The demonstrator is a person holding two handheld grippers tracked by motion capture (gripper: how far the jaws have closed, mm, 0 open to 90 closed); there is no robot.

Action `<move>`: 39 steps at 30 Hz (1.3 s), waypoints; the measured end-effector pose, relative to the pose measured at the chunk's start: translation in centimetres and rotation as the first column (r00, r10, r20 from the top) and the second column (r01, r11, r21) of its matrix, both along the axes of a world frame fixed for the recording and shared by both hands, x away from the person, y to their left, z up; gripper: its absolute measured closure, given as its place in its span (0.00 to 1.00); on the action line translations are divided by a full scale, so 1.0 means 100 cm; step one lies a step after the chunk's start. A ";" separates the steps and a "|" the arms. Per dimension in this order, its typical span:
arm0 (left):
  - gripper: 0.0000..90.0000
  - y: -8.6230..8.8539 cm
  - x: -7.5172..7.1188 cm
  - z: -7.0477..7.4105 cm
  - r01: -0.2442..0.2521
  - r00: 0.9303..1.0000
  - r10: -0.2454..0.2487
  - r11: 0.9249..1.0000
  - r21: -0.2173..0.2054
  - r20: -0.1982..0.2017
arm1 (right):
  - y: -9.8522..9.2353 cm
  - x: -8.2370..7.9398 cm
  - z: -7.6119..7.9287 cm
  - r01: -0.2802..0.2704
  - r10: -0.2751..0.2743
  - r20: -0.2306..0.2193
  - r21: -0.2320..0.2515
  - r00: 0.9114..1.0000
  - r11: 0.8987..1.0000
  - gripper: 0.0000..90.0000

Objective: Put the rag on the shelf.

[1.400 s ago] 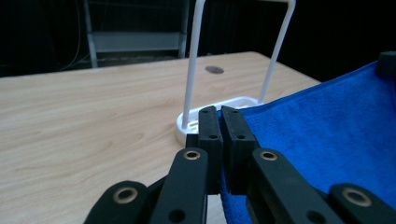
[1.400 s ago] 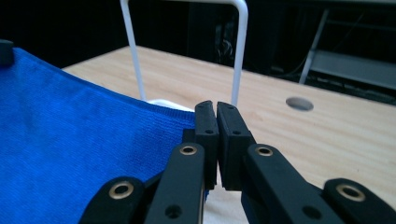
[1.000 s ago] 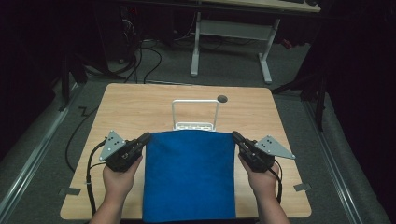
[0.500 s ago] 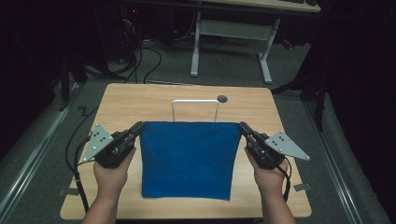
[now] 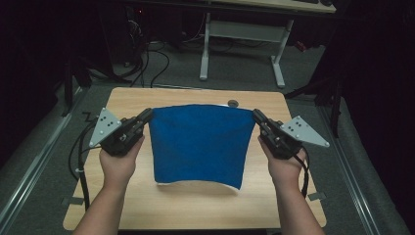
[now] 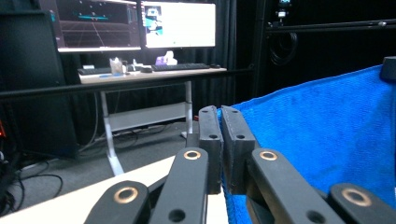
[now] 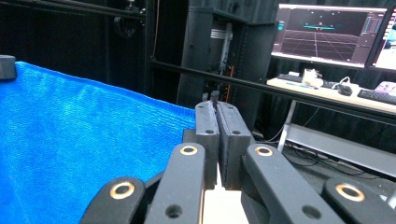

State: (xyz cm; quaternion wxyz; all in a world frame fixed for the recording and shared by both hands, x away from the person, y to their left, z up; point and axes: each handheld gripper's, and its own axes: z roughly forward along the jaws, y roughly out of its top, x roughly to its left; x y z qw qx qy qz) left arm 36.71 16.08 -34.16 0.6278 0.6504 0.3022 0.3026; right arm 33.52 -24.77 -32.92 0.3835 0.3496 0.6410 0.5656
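High view first: blue cloth (image 5: 198, 144) hangs over the middle of the table (image 5: 147, 205), its near edge trailing on the wood. Left tool (image 5: 145, 117) and right tool (image 5: 257, 117) each pinch a far corner, jaws clamped. Looks like a lift for folding; next needs both hands level. Bare table lies left, right and near.

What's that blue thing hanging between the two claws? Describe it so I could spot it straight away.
Start at the light wooden table in the middle of the dark room. Above its centre, a bright blue cloth is stretched between the left claw and the right claw, each shut on a top corner, its lower edge near the tabletop. It is the one vivid blue, soft thing there.
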 end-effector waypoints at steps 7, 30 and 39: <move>0.98 -0.001 0.018 0.028 -0.003 1.000 0.003 1.000 0.001 0.023 | -0.008 0.019 0.014 0.022 -0.022 -0.004 0.031 1.000 0.999 0.99; 0.98 -0.016 0.091 0.035 -0.065 0.997 0.071 0.991 0.119 -0.042 | -0.010 0.092 0.030 0.078 -0.075 -0.058 0.060 0.996 0.995 0.99; 0.98 -0.015 0.127 0.044 -0.101 0.992 0.109 0.989 0.113 -0.066 | -0.003 0.125 0.043 0.096 -0.092 -0.063 0.059 0.994 0.994 0.99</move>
